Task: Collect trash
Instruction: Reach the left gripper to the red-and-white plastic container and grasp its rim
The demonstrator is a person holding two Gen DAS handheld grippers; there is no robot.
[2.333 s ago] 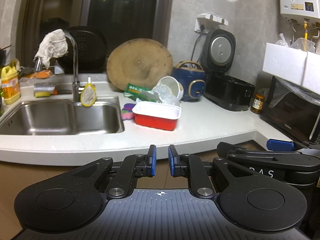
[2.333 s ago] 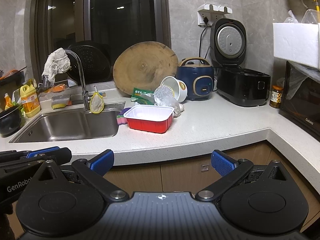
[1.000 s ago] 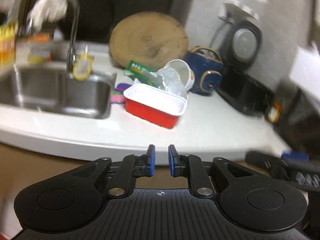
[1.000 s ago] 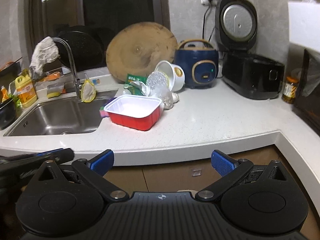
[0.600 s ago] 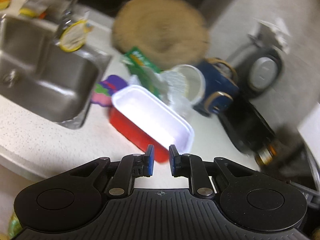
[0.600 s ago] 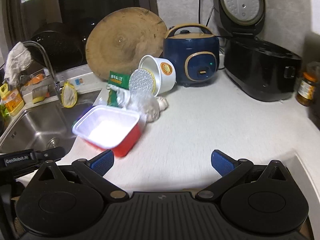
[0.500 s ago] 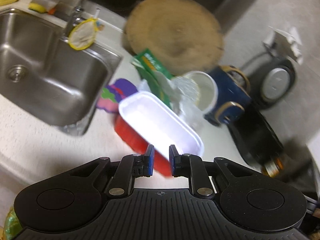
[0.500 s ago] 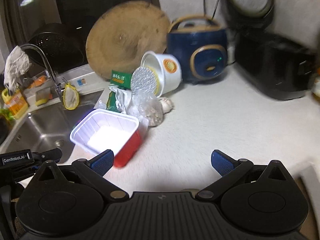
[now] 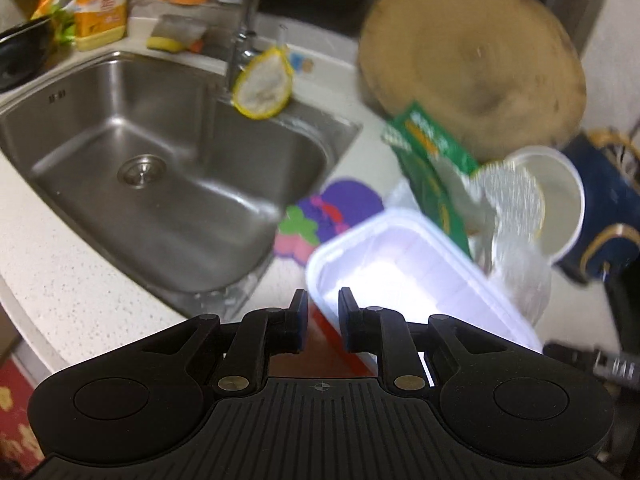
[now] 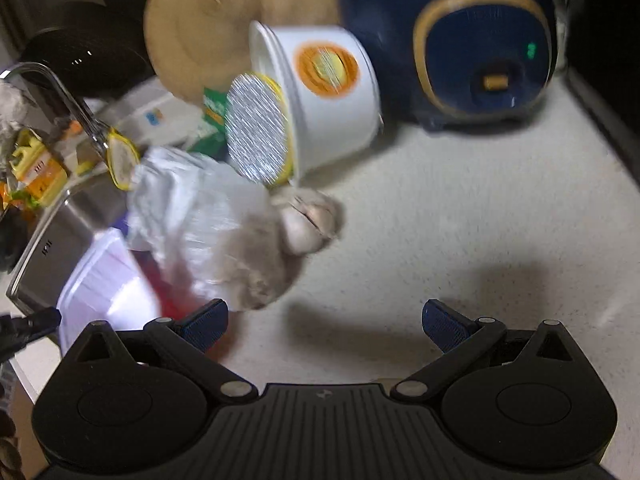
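Biggest thing here is the speckled white countertop (image 10: 460, 216), then the steel sink (image 9: 168, 160) sunk into it on the left, with the faucet (image 9: 246, 20) at its back edge and a yellow-rimmed strainer (image 9: 264, 84) hanging off it. A round wooden chopping board (image 9: 472, 68) leans at the back, and a navy rice cooker (image 10: 472, 52) sits to the right of it.

The trash is all piled between the sink and the cooker. There's a red tray with a white inside (image 9: 408, 276), closest to the counter's front edge. Behind it is a green packet (image 9: 432, 160), and a white cup tipped on its side (image 10: 324, 100) with its foil lid (image 10: 258, 140) peeled open and hanging off the rim. A crumpled clear plastic bag (image 10: 208, 224) lies in front of the cup, next to the tray, with a pale lump (image 10: 308, 220) right beside it; too blurry to say what that is.

The left gripper (image 9: 323, 308) is right at the tray's near corner, jaws only a little apart and opening, with the tray's rim showing in the gap. I can't tell whether the pads touch it.

The right gripper (image 10: 324, 326) is spread wide over bare counter, nothing between the pads. The bag sits just ahead of its left finger (image 10: 204, 324), the cup further back.
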